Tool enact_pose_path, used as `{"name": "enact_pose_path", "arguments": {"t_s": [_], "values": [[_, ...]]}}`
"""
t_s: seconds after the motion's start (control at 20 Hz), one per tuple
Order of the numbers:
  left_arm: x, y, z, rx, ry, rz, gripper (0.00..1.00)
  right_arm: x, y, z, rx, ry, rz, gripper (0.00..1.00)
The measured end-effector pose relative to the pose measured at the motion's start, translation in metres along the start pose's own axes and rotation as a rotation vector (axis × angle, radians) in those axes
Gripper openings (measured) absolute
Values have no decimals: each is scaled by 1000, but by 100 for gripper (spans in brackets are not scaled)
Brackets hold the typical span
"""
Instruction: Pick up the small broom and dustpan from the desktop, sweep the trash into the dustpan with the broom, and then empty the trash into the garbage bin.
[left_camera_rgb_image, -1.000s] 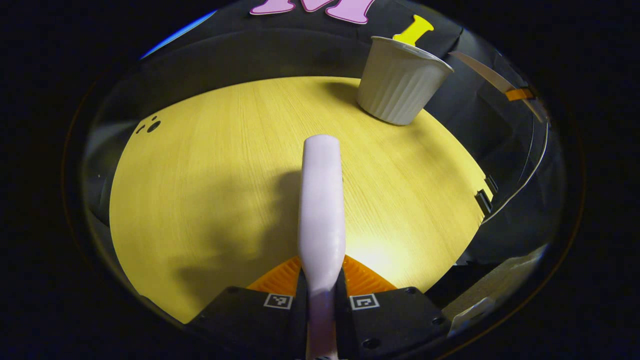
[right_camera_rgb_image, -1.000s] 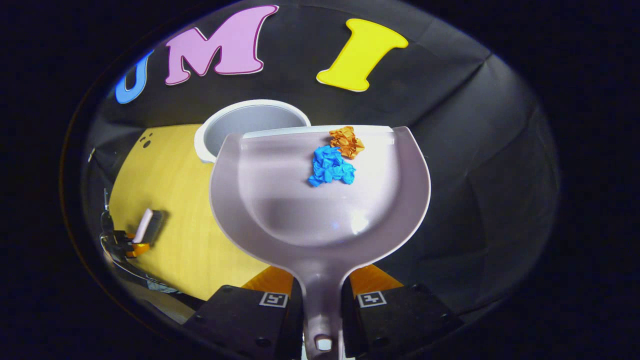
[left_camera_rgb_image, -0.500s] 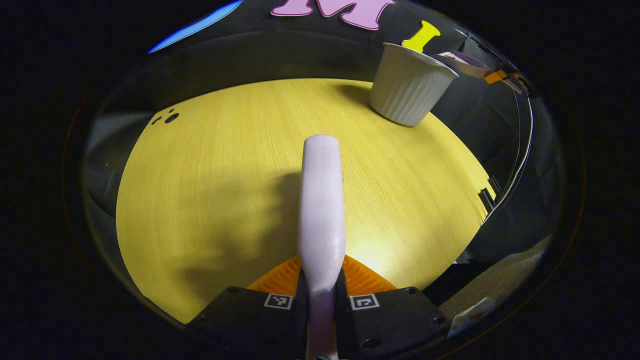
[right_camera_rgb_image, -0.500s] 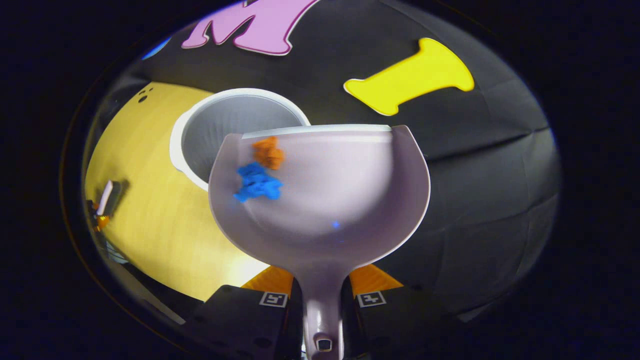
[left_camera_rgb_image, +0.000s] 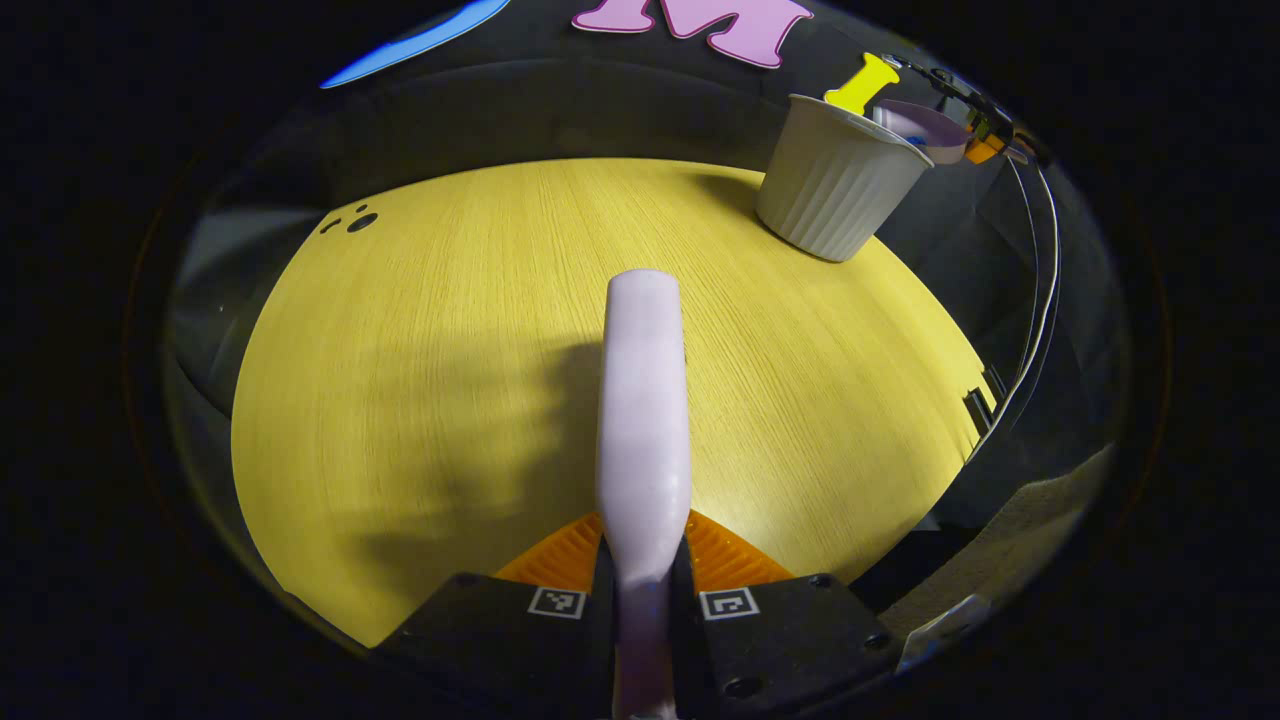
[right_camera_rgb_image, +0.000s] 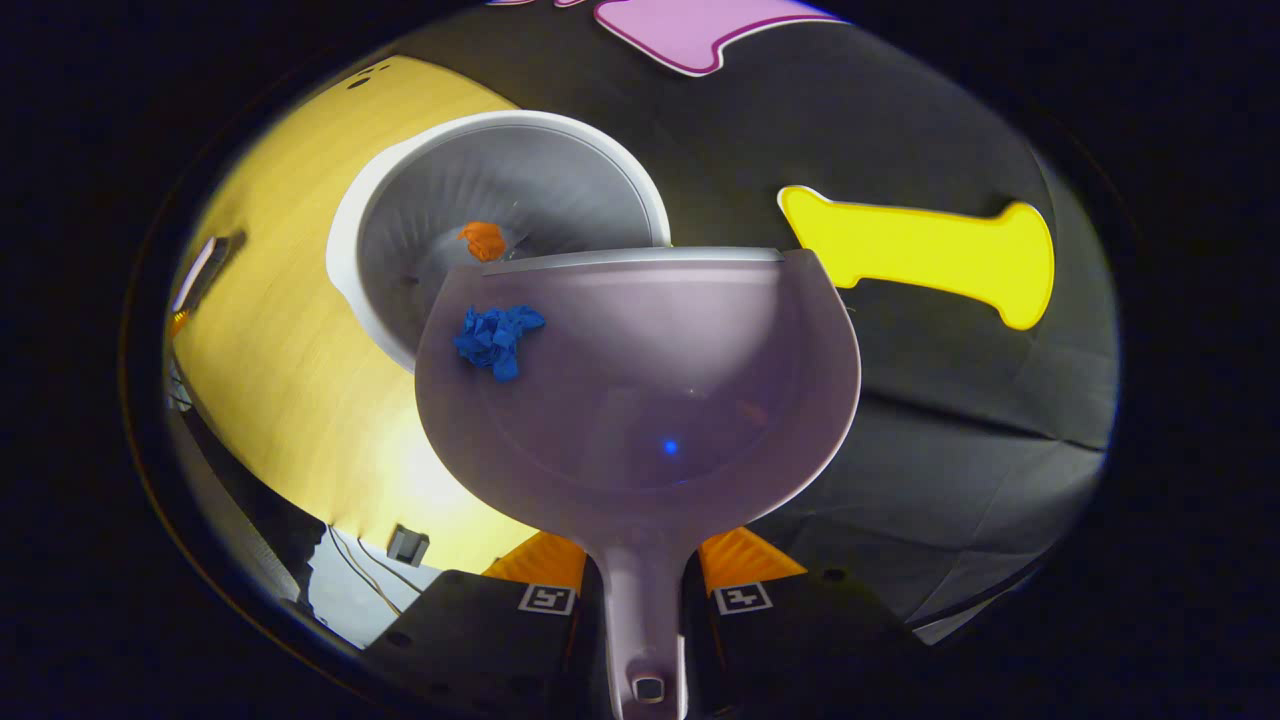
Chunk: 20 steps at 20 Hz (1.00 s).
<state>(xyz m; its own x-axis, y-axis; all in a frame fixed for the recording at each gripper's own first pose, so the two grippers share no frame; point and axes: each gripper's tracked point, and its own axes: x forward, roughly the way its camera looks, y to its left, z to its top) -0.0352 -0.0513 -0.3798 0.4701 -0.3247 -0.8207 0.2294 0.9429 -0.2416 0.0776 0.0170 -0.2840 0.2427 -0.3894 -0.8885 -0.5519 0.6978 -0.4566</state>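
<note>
Right tongs (right_camera_rgb_image: 642, 590) clamp the dustpan (right_camera_rgb_image: 640, 400) handle, tipped over the garbage bin (right_camera_rgb_image: 500, 250); blue scrap (right_camera_rgb_image: 495, 338) in pan, orange scrap (right_camera_rgb_image: 483, 240) in bin. Left tongs (left_camera_rgb_image: 642, 580) grip the broom (left_camera_rgb_image: 643, 400) above the worktop (left_camera_rgb_image: 450, 350)

Dustpan (right_camera_rgb_image: 640, 400) tilted over bin (right_camera_rgb_image: 500, 240), wad (right_camera_rgb_image: 483, 240) inside.

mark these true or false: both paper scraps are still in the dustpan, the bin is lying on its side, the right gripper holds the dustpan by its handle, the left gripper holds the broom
1. Both scraps are in the dustpan: false. The blue scrap lies in the pan; the orange scrap is inside the garbage bin.
2. The bin lies on its side: false. It stands upright on the desktop.
3. The right gripper is shut on the dustpan's handle: true.
4. The left gripper is shut on the broom: true.
</note>
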Motion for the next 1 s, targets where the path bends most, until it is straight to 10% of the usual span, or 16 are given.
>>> {"name": "enact_pose_path", "arguments": {"t_s": [0.45,1.0], "values": [[-1,1,-5,5,5,19,28,0,0,24,-149,8,-45,35],[-2,1,0,-13,-7,62,27,-6,-14,20,-40,-111,-49,36]]}}
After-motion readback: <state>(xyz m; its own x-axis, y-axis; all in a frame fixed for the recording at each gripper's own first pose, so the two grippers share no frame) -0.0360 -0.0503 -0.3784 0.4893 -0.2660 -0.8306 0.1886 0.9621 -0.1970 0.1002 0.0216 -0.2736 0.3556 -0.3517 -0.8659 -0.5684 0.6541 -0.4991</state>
